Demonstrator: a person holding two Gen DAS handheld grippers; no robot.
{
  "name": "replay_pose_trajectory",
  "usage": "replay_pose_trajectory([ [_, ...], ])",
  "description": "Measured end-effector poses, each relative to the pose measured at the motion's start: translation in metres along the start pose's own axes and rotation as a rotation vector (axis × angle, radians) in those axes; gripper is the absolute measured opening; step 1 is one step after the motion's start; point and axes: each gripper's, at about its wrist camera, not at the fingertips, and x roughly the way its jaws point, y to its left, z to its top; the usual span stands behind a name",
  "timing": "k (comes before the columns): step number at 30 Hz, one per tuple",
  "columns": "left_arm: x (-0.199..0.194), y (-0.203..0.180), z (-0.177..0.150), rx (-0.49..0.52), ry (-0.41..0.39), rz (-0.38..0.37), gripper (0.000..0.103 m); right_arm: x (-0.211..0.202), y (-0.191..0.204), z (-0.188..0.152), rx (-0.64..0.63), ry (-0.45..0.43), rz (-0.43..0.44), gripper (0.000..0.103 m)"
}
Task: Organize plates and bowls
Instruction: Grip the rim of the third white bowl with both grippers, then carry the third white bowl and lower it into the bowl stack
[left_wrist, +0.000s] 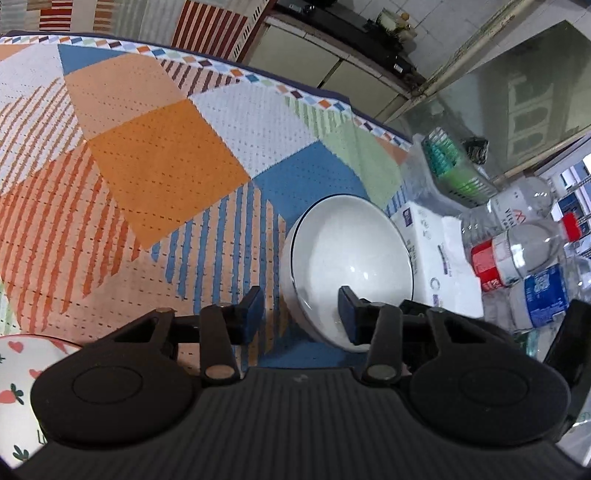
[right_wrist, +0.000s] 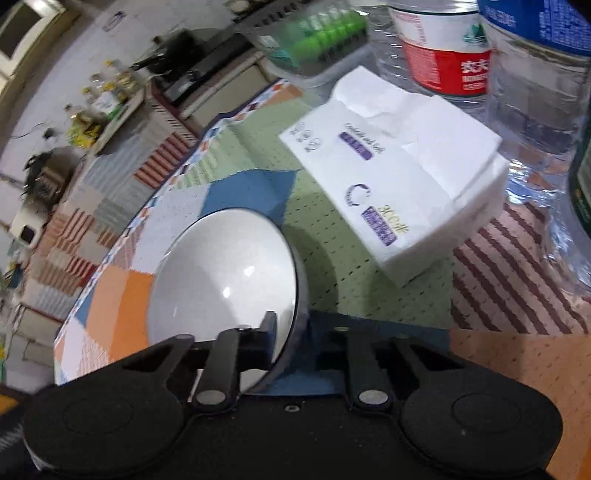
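A white bowl with a dark rim line (left_wrist: 347, 266) stands on the patterned tablecloth. My left gripper (left_wrist: 301, 312) is open; its right finger (left_wrist: 349, 314) is inside the bowl and its left finger (left_wrist: 253, 314) is outside, with the near rim between them. A plate with hearts and carrots (left_wrist: 18, 376) lies at the lower left. In the right wrist view, my right gripper (right_wrist: 295, 338) is shut on the rim of a tilted white bowl (right_wrist: 221, 273), held above the table.
A white tissue pack (left_wrist: 439, 258) (right_wrist: 399, 184) lies right of the bowl. Water bottles (left_wrist: 517, 251) (right_wrist: 443, 48) and a clear box of green items (left_wrist: 454, 170) (right_wrist: 317, 40) crowd the right side. The table's far edge (left_wrist: 258, 75) faces cabinets.
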Motion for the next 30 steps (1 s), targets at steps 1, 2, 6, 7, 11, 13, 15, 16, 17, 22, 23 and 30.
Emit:
replay_pose_trajectory([
  [1,0.001,0.000,-0.001,0.003,0.003,0.002,0.040,0.001,0.000,0.001,0.007,0.005,-0.008,0.010],
  [2,0.002,0.000,-0.003,0.006,0.003,0.006,0.040,0.000,-0.001,0.001,0.015,0.006,0.008,0.009],
  [6,0.004,-0.004,-0.008,0.051,-0.011,0.027,0.033,-0.001,-0.003,0.000,0.014,0.016,0.006,0.009],
  [7,0.005,-0.005,-0.008,0.058,-0.007,0.029,0.031,0.000,-0.004,-0.001,0.019,0.014,0.007,0.009],
  [11,0.007,-0.006,-0.009,0.090,-0.012,0.062,0.010,-0.002,-0.009,-0.002,0.019,0.011,0.023,0.009],
  [13,0.007,-0.002,-0.009,0.077,-0.006,0.050,0.010,-0.003,-0.010,-0.002,0.012,0.014,0.023,0.009],
  [15,0.007,-0.001,-0.008,0.077,0.021,0.053,0.010,-0.005,-0.009,-0.003,-0.004,0.015,0.026,0.009],
  [16,0.006,-0.002,-0.007,0.086,0.036,0.062,0.010,-0.005,-0.008,-0.003,-0.018,0.017,0.023,0.009],
  [17,0.006,-0.003,-0.007,0.093,0.050,0.070,0.010,-0.006,-0.007,-0.003,-0.025,0.022,0.021,0.009],
  [22,-0.008,-0.001,-0.007,0.083,0.102,0.052,0.010,-0.019,-0.005,-0.008,-0.054,0.033,0.033,0.010],
  [23,-0.013,-0.001,-0.008,0.072,0.112,0.049,0.010,-0.021,-0.007,-0.008,-0.050,0.047,0.038,0.010],
  [30,-0.054,-0.009,-0.022,0.091,0.128,0.045,0.010,-0.056,-0.004,-0.020,-0.099,0.107,0.048,0.011],
])
